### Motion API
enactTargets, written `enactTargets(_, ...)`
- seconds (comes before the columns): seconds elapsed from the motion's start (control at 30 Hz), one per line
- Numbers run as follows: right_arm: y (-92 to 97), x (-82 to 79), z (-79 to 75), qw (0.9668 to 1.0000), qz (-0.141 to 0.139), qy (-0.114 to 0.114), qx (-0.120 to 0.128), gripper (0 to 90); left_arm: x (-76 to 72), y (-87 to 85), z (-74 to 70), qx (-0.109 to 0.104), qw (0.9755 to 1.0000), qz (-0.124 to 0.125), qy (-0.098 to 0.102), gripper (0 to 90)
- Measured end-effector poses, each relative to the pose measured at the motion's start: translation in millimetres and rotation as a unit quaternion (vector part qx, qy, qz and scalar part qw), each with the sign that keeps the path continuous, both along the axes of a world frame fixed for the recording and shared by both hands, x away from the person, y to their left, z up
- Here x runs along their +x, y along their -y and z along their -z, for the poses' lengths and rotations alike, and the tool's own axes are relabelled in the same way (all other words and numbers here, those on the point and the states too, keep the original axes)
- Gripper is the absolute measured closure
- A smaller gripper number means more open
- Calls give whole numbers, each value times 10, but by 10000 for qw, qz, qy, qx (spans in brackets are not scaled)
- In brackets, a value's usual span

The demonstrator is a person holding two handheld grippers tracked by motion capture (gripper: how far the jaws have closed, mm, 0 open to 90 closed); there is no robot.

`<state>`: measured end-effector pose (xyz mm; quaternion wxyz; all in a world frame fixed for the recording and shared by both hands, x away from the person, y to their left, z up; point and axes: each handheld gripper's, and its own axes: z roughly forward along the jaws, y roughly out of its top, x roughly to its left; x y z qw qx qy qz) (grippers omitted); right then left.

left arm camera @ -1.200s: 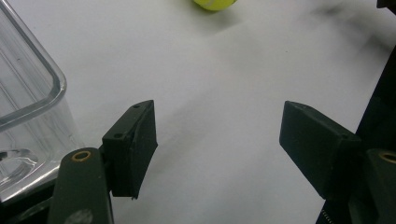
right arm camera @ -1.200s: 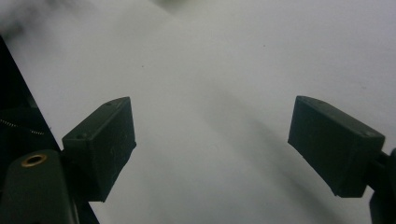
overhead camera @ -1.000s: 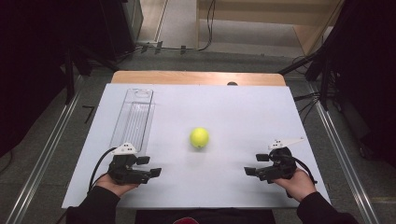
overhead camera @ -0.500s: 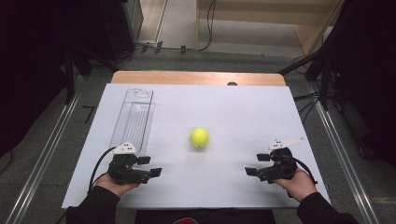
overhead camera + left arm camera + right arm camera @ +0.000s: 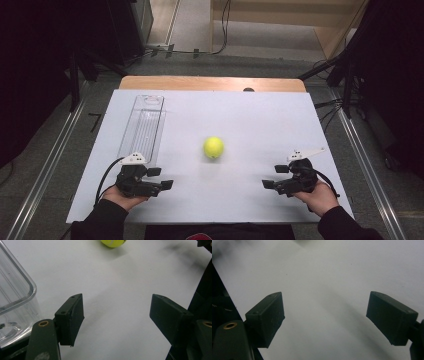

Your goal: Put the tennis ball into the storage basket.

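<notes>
High view puts the ball point(image 5: 213, 147) just left of the frame's centre, yellow-green, alone on the white sheet point(image 5: 250, 120) that covers the table, with a soft shadow under it. To its left, well apart from it, a clear tray point(image 5: 143, 125) lies lengthwise, running from the upper left of the sheet down toward the lower left. Below the tray's near end, in the lower left of the frame, the left gripper point(image 5: 161, 179) sits in a hand that rests on the sheet, its jaws pointing right. In the lower right, the right gripper point(image 5: 274, 177) is held the same way in the other hand, jaws pointing left, so the two face each other across bare sheet with the ball above and between them, near neither. Left gripper view shows the left gripper point(image 5: 116, 315) with its jaws standing apart over plain white sheet and nothing between them; the ball point(image 5: 113, 242) peeks in at the top edge, and the tray's rounded corner point(image 5: 17, 290) fills the left side, just beside the left jaw. Right gripper view shows the right gripper point(image 5: 325, 315) with its jaws spread wide, only blurred white sheet between and beyond them.
</notes>
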<state>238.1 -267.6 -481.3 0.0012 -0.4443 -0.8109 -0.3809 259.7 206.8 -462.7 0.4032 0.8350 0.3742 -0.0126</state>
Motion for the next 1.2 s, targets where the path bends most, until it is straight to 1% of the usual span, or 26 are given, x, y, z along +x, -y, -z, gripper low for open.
enactTargets(0.07, -1, 1, 0, 10000, 1, -41, 18, 128, 0, 3, 2, 3, 10000, 13, 2, 282)
enactTargets(0.53, -5, 3, 11, 10000, -15, -75, -3, 128, 8, 2, 4, -38, 10000, 7, -54, 282)
enactTargets(0.83, -2, 4, 12, 10000, 11, -64, -10, 128, 10, 22, 4, 9, 10000, 30, -93, 282)
enactTargets(0.97, -3, 4, 12, 10000, 7, -60, -13, 128, 13, 62, -12, 33, 9998, 142, -130, 282)
enactTargets(1.03, -2, 3, 11, 10000, 2, -49, -22, 128, 13, 81, -25, -49, 9997, 189, -136, 283)
enactTargets(1.1, -2, 3, 11, 10000, 0, -46, -26, 128, 17, 113, -38, -9, 9996, 238, -120, 283)
enactTargets(1.2, -3, 4, 10, 10000, 1, -42, -36, 128, 16, 162, -44, -22, 9994, 314, -112, 283)
